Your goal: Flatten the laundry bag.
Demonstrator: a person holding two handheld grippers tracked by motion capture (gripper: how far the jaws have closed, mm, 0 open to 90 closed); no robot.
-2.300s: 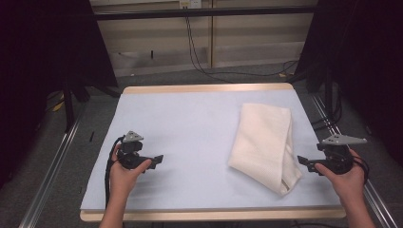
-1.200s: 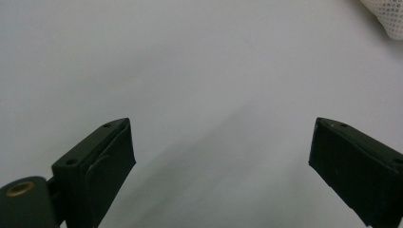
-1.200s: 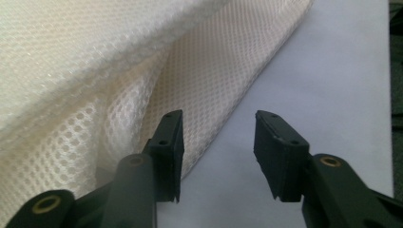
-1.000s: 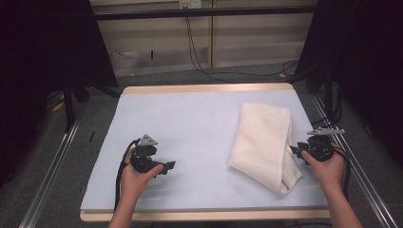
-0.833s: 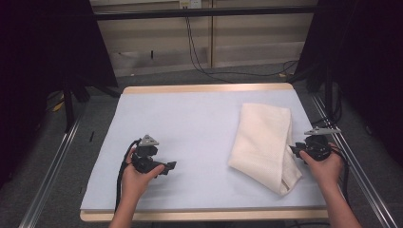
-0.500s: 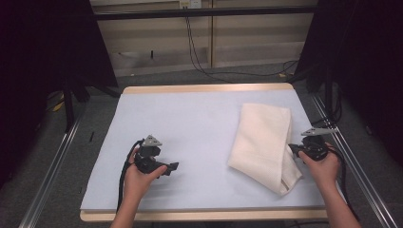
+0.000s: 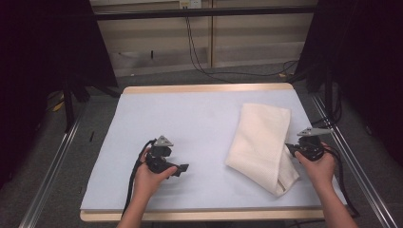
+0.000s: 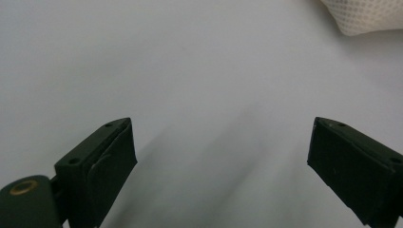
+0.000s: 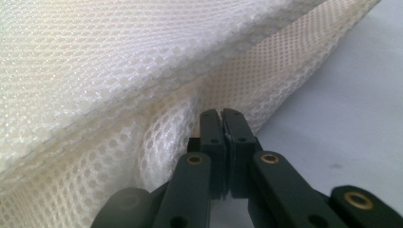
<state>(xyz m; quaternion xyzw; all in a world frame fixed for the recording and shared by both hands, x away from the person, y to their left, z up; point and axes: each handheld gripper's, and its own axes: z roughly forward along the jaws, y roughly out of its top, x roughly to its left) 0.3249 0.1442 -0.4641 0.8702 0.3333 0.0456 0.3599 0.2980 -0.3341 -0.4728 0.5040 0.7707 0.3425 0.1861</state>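
Where pale blue sheeting covers 1 rectangular wood-edged table (image 7: 142, 90): 1 cream mesh cloth (image 7: 261, 142), folded long, honeycomb-textured, on its right half; 2 black grippers, right gripper (image 9: 222, 118) just clamped onto cloth's edge, left gripper (image 8: 221, 156) gaping wide, empty.

A rectangular wooden-edged table (image 7: 204, 88) is being covered by a pale blue-grey mat (image 7: 190, 118), and a folded cream mesh cloth (image 7: 261, 142) is being borne on its right side.
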